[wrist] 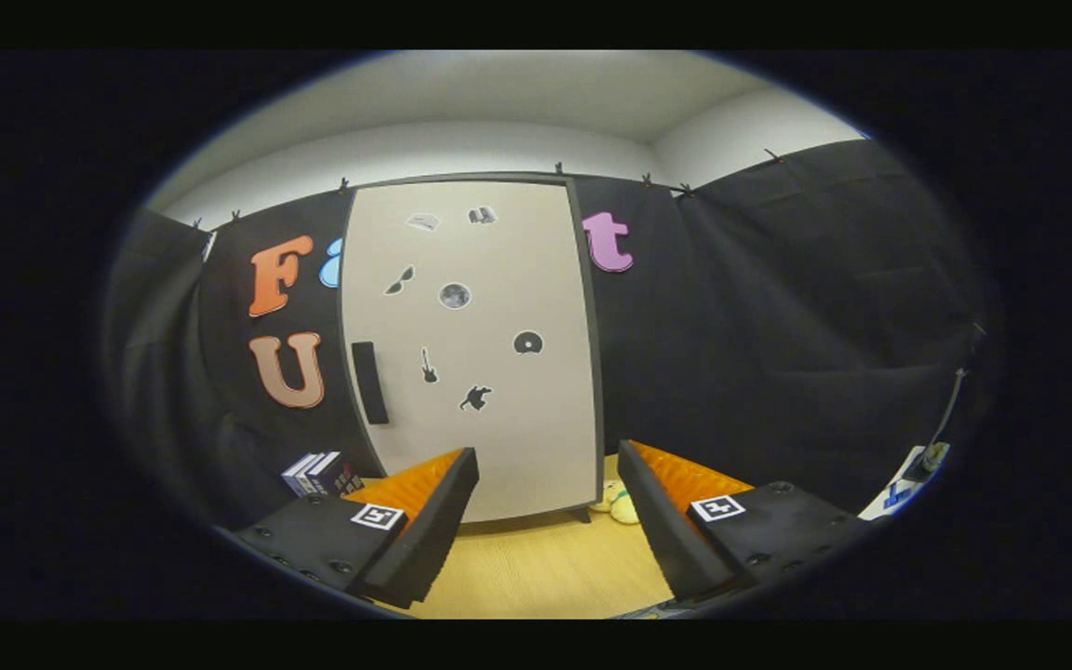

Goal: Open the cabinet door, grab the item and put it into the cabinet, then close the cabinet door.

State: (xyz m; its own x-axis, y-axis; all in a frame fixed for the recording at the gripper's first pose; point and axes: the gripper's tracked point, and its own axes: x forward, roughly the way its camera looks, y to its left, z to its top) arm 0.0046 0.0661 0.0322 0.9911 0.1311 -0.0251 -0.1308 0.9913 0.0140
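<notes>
The gripper [547,516] is hovering over the desk [536,572] with fingers spread wide, grasping nothing. Beyond them the cabinet [475,344] is standing at the desk's far edge, its door shut and carrying small picture stickers without readable writing, its dark handle [369,382] near the left edge. A pale plush toy [618,502] is lying at the cabinet's right foot, and books [320,473] with illegible labels are sitting to its left.

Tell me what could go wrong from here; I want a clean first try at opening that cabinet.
1. The handle is a slim dark bar near the door's left edge, left of where the open gripper points; the fingers could slip off it or hit the door.
2. The plush toy lies right by the cabinet's right foot, so the fingers could bump the cabinet when grabbing it.
3. The books stand left of the cabinet, near the handle side, and might get knocked.
</notes>
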